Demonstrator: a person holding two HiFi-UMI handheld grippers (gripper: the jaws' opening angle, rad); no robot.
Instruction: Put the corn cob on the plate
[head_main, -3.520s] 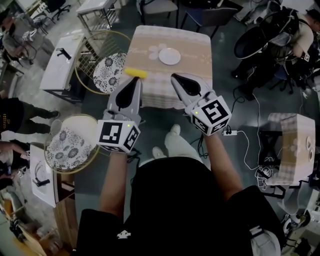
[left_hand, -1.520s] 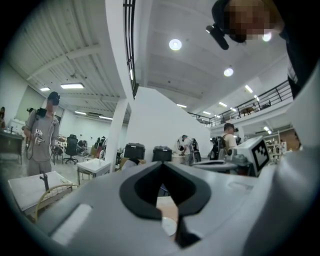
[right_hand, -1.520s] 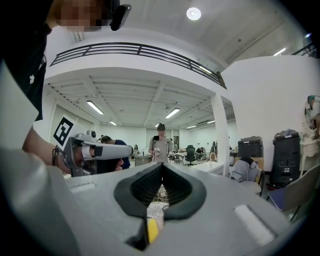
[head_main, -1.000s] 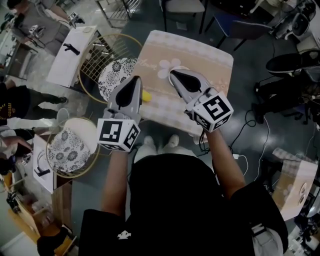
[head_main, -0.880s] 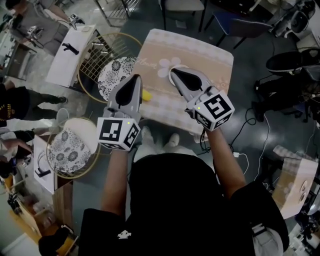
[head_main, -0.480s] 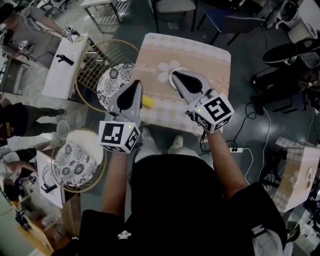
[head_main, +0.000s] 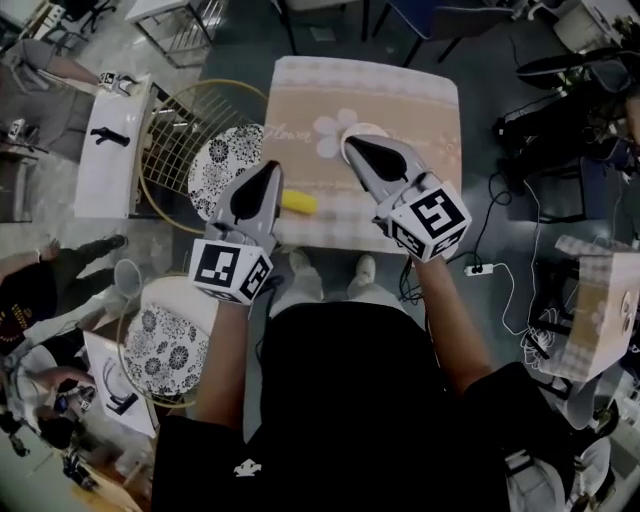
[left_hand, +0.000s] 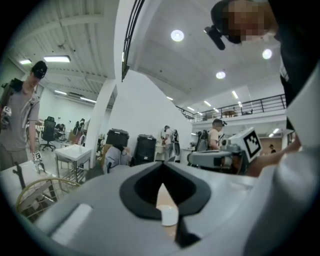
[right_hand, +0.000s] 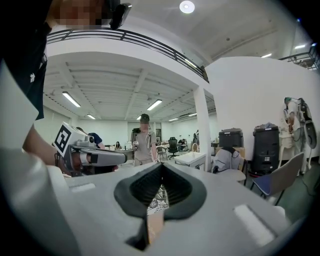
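Yellow corn cob (head_main: 299, 202), short and cylindrical, lies on the beige checked cloth of the square table (head_main: 410, 95), near the front edge. Head view: its long axis runs across the picture, with the right end dipping slightly toward the person. Its left end sits just beside the smooth grey left gripper (head_main: 272, 170); contact not discernible. The round white plate (head_main: 372, 130) lies farther in, apart from the cob and partly under the grey right gripper (head_main: 350, 143). Both forearms reach forward and the grippers angle toward each other, marker cubes nearest the person. Left gripper view: black-lined jaws pressed together at the tips, nothing clamped. Right gripper view: jaws likewise together, empty, pointing roughly level across the room.
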